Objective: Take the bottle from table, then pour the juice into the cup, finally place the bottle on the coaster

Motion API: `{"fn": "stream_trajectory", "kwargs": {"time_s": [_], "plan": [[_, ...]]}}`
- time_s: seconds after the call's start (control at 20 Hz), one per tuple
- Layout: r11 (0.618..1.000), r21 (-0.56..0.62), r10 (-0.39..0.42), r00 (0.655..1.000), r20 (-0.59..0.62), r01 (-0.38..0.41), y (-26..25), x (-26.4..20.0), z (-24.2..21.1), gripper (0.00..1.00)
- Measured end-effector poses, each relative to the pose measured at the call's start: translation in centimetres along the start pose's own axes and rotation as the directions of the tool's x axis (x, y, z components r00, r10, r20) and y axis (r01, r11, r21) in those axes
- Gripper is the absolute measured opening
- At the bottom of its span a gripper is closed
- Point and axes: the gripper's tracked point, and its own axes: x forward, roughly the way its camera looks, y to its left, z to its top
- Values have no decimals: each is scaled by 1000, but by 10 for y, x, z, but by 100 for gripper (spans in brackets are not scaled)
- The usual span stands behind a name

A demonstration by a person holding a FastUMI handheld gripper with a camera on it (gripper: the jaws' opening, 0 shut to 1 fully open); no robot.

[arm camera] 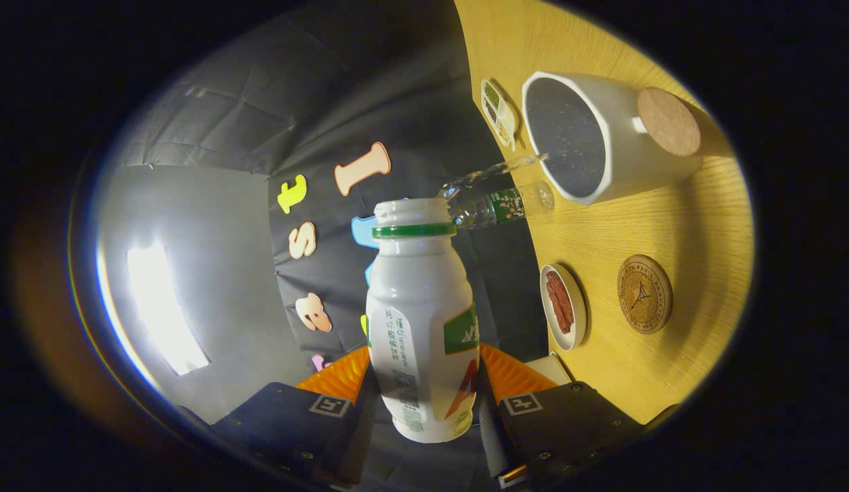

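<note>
My gripper is shut on a white juice bottle with a green neck ring and no cap. I hold it by its lower body between both fingers and tip it over sideways to the table. A thin clear stream runs from the bottle's mouth into the white cup, which has a dark inside and stands beyond the fingers on the wooden table. The round cork coaster lies on the table nearer to me than the cup, with nothing on it.
A clear plastic bottle with a green label stands on the table between the juice bottle's mouth and the cup. A small white dish with red food lies beside the coaster. A small divided dish lies past the cup. A round wooden disc sits against the cup.
</note>
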Motion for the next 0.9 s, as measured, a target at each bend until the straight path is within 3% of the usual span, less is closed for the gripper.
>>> {"fn": "stream_trajectory", "kwargs": {"time_s": [0.9], "plan": [[997,76,15,999,40,-18,3,4,-3,66]]}}
